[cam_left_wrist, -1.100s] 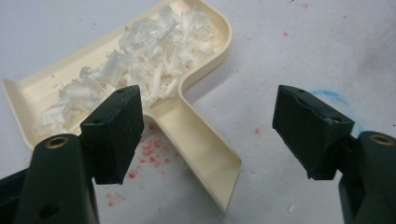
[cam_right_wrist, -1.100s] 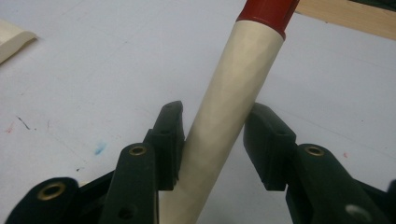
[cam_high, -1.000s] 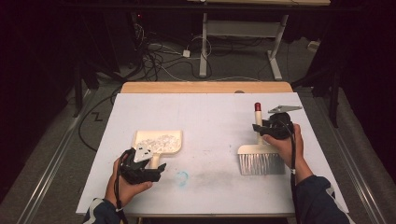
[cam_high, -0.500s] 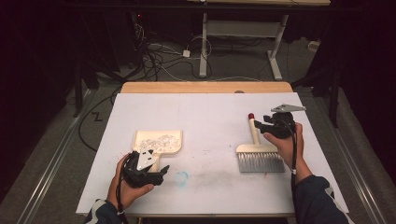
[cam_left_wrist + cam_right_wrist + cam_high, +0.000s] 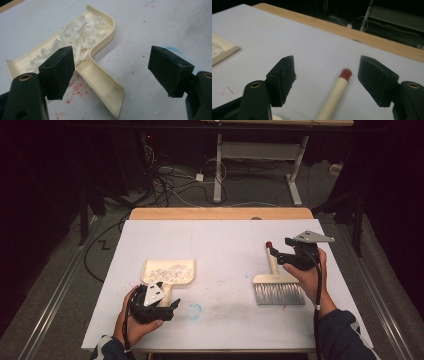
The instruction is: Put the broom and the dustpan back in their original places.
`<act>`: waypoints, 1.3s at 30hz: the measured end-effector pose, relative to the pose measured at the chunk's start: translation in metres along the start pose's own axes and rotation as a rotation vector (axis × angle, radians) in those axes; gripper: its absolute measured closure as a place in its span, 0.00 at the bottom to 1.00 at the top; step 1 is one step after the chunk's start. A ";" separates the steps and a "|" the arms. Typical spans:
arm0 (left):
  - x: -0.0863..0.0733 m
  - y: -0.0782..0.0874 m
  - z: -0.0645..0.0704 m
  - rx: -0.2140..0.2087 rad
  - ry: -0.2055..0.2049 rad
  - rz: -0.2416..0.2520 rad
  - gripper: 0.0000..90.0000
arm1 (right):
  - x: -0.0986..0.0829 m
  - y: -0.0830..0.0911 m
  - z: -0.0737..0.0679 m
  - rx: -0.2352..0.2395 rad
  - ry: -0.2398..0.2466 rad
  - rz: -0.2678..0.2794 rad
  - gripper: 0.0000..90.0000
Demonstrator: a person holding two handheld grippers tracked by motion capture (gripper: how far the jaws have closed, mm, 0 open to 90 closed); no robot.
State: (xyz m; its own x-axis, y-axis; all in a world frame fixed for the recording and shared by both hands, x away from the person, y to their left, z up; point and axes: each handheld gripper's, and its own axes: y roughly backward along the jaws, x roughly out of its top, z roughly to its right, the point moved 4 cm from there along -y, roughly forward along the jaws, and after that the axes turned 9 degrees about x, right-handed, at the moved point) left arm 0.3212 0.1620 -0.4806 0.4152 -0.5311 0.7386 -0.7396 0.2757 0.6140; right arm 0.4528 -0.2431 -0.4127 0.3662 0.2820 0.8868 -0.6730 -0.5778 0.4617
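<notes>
Between open tool (image 5: pixel 325 80): brush handle (image 5: pixel 334 96)

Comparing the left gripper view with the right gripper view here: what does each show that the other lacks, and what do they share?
The left gripper view alone shows the cream plastic dustpan's handle between the left gripper's open jaws, the white shredded scraps piled in the pan, and red specks on the white table sheet.

The right gripper view alone shows the cream brush handle with a red tip between the right gripper's open jaws, plus the wooden table edge.

Both show the white sheet and part of the dustpan.
</notes>
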 end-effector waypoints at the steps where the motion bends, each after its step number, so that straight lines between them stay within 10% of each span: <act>1: 0.000 0.000 0.001 -0.006 0.002 -0.001 0.23 | 0.001 0.001 -0.002 -0.006 0.005 0.004 0.30; 39: -0.005 0.009 0.009 0.021 -0.022 0.056 0.19 | 0.012 0.059 -0.052 0.017 0.162 0.133 0.21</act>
State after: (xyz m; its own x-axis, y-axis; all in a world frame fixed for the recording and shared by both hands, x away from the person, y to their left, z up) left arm 0.3079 0.1599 -0.4807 0.3616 -0.5329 0.7650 -0.7723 0.2884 0.5659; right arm 0.3842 -0.2340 -0.3736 0.1657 0.3212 0.9324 -0.6972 -0.6305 0.3412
